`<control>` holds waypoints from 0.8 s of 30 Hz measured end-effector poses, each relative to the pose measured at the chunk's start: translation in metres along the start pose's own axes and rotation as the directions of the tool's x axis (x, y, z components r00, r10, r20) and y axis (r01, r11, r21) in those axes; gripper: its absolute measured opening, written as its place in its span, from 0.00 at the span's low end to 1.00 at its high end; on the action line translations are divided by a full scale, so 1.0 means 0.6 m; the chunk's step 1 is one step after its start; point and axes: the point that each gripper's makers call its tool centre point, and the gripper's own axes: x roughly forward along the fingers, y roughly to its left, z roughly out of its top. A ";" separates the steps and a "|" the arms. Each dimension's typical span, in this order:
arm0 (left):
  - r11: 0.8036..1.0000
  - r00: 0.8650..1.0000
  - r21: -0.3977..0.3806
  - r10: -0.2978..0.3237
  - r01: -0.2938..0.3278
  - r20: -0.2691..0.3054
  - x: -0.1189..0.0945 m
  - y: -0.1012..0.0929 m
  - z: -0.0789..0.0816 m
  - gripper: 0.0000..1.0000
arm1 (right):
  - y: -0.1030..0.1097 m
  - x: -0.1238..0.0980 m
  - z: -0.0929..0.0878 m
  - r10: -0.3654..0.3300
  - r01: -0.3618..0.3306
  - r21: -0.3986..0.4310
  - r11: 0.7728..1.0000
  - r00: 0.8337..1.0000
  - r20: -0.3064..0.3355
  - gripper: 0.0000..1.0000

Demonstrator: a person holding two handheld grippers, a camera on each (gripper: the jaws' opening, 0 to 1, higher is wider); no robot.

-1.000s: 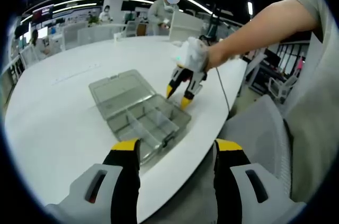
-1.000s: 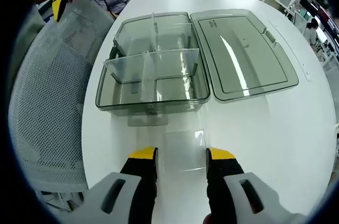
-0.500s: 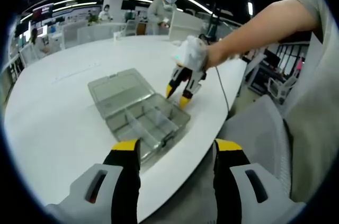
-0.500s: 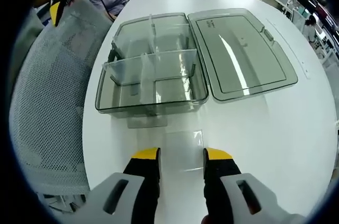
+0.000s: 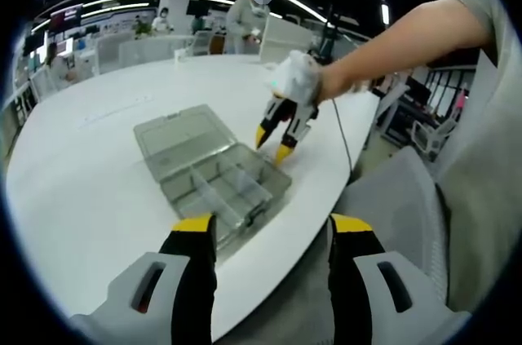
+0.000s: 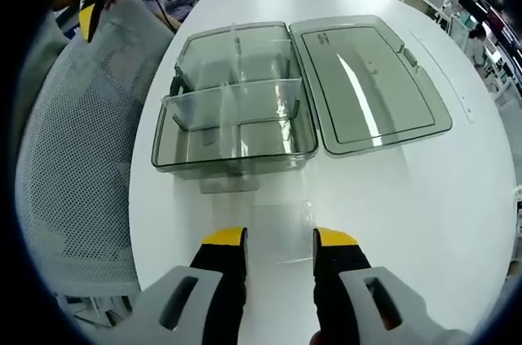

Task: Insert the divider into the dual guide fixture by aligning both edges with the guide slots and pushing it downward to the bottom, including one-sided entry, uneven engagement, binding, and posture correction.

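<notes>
A clear grey organiser box [image 6: 236, 129] with inner partitions stands open on the round white table [image 6: 424, 198], its lid [image 6: 371, 84] laid flat beside it. My right gripper [image 6: 280, 239] is shut on a thin clear divider [image 6: 282, 229], held just short of the box's near wall. The left gripper view shows that gripper [image 5: 272, 143] in a gloved hand, tips a little above the table beside the box [image 5: 216, 175]. My left gripper [image 5: 273, 229] is open and holds nothing, hovering at the table's edge; its yellow tips [image 6: 88, 12] also appear far left.
A grey mesh chair [image 6: 73, 174] sits against the table's edge on the box's left; its seat [image 5: 400, 198] lies under my left gripper. A thin cable [image 5: 346, 145] hangs off the table rim. People and desks stand far behind.
The right jaws have narrowed a little onto the divider, and that gripper has lifted slightly off the table and drawn back from the box. My left gripper has stayed put.
</notes>
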 end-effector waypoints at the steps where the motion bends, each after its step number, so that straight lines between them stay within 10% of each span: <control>1: 1.000 1.000 0.000 -0.001 0.001 0.000 0.001 -0.001 0.001 0.53 | 0.000 -0.001 -0.001 -0.001 0.001 -0.004 1.000 1.000 -0.001 0.27; 24: 0.997 0.998 -0.039 -0.064 0.064 0.011 0.044 0.001 0.036 0.47 | 0.035 -0.068 0.030 -0.058 0.060 -0.060 0.996 0.998 0.040 0.27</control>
